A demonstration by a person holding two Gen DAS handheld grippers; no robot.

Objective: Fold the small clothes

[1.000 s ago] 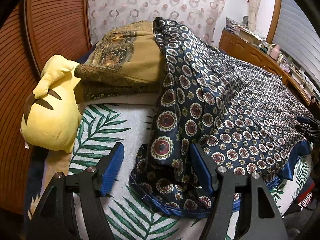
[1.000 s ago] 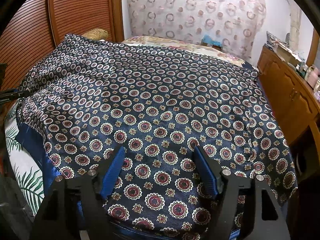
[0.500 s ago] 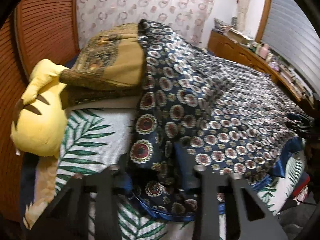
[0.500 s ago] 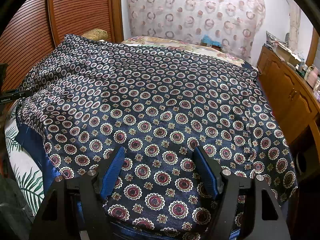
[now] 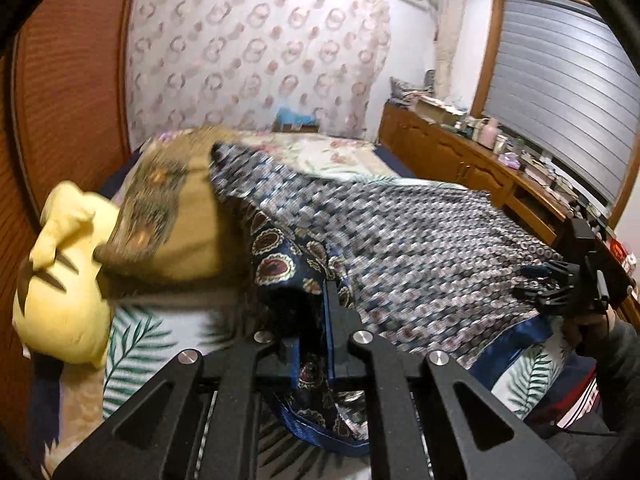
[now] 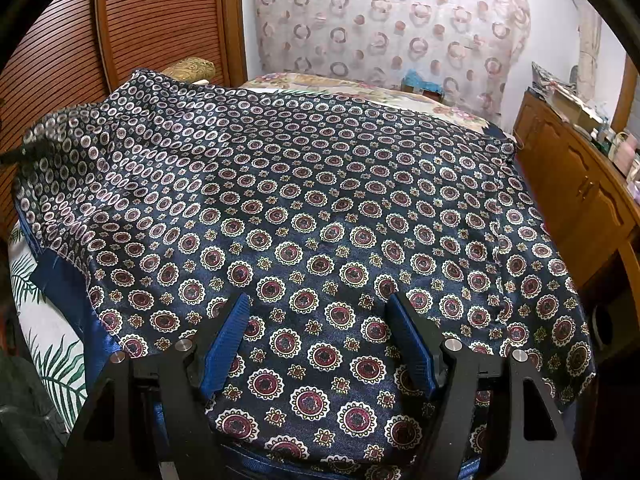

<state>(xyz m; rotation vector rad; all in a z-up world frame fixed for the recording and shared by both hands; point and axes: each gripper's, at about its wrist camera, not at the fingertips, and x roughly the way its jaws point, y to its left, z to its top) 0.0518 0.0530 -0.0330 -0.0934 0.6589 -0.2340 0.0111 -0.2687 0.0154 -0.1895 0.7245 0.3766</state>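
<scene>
A dark blue satin cloth (image 5: 420, 240) with red-and-white medallions lies spread over the bed. My left gripper (image 5: 308, 300) is closing on the cloth's near left corner, and the bunched fabric is pinched between its pads and lifted off the sheet. In the right wrist view the same cloth (image 6: 320, 200) fills the bed. My right gripper (image 6: 320, 312) stands open just over its near edge, blue pads (image 6: 226, 344) apart with flat cloth beneath them. From the left wrist view the right gripper (image 5: 560, 284) shows at the cloth's far right edge, held by a hand.
A yellow plush toy (image 5: 60, 300) and a gold patterned cushion (image 5: 172, 216) lie left of the cloth. The palm-leaf sheet (image 5: 160, 340) shows under it. A wooden cabinet (image 6: 580, 184) with clutter runs along the right. A slatted wooden door (image 6: 160, 20) stands at the left.
The left gripper's jaws have gone from wide apart to pinched on the cloth's corner. It has risen with the fabric, and the view now tilts upward. The right gripper has stayed still.
</scene>
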